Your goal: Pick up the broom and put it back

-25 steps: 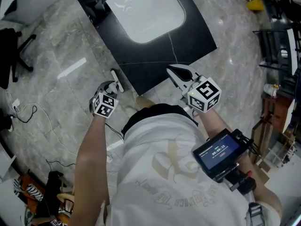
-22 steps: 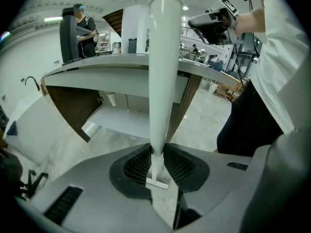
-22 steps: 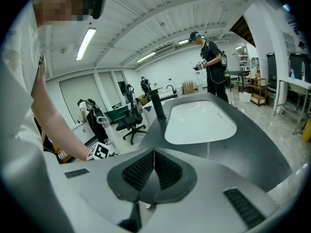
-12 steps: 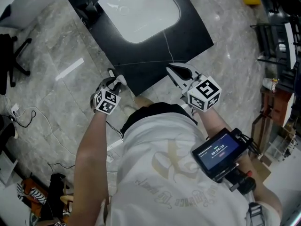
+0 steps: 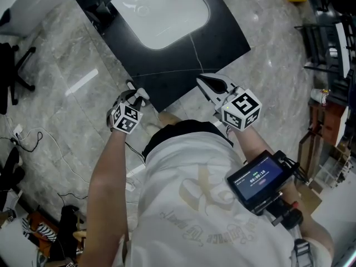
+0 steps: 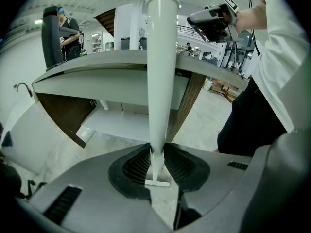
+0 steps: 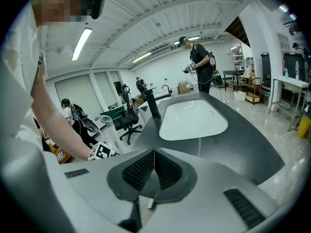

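The broom shows only as its white handle (image 6: 161,67), which rises upright between my left gripper's (image 6: 156,148) ribbed pads (image 6: 137,165). Those jaws have just been opening a little, but the pads still touch the handle on both sides. In the head view the left gripper (image 5: 135,97) hangs over the floor just off the black counter's (image 5: 225,38) near corner. My right gripper (image 5: 203,84) is shut with nothing in it and points over the counter's near edge. Its pads meet along one line (image 7: 154,154). The broom's head is out of sight.
A white sink (image 5: 158,13) and a black faucet (image 7: 150,103) are set in the counter. An office chair (image 5: 16,74) and loose cables (image 5: 33,135) are on the floor to the left. Dark racks (image 5: 328,43) stand at the right. A person (image 7: 199,62) stands beyond the counter.
My left gripper has shifted slightly toward the counter's corner and rolled a little, with the handle still in it. The right gripper has stayed put.
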A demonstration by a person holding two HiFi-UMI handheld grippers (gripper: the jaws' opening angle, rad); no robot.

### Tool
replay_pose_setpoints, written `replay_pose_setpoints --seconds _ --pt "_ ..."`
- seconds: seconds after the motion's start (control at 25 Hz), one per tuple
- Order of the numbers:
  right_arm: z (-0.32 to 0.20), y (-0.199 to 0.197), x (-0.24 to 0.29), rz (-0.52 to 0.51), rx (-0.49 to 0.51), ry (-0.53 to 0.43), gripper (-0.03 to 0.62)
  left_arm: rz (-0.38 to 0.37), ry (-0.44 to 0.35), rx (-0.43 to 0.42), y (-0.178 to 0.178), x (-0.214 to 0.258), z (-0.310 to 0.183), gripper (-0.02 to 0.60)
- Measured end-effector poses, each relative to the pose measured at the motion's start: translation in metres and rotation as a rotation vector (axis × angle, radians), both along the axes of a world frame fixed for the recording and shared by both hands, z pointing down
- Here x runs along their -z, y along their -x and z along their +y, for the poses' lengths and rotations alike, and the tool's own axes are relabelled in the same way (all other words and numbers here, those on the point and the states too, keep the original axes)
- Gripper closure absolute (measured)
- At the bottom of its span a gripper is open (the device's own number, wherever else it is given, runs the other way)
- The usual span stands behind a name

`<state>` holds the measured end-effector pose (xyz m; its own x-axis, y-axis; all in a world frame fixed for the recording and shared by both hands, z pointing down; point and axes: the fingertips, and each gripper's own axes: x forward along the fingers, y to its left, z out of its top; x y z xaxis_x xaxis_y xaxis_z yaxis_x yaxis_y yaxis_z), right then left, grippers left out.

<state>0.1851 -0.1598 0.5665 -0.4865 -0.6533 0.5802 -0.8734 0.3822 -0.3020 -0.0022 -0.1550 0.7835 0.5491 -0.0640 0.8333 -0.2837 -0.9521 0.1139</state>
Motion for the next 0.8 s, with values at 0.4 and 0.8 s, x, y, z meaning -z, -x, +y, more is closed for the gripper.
replay_pose_setpoints --seconds 0.4,0.8 --pt "-0.001 0.004 0.000 -0.015 0.015 -0.011 0.576 -0.008 -0.004 0.001 0.004 0.007 0.004 0.463" --pt "0.023 0.001 0.020 -0.036 0.015 -0.044 0.576 0.007 -0.017 0.136 0.024 0.044 0.034 0.463"
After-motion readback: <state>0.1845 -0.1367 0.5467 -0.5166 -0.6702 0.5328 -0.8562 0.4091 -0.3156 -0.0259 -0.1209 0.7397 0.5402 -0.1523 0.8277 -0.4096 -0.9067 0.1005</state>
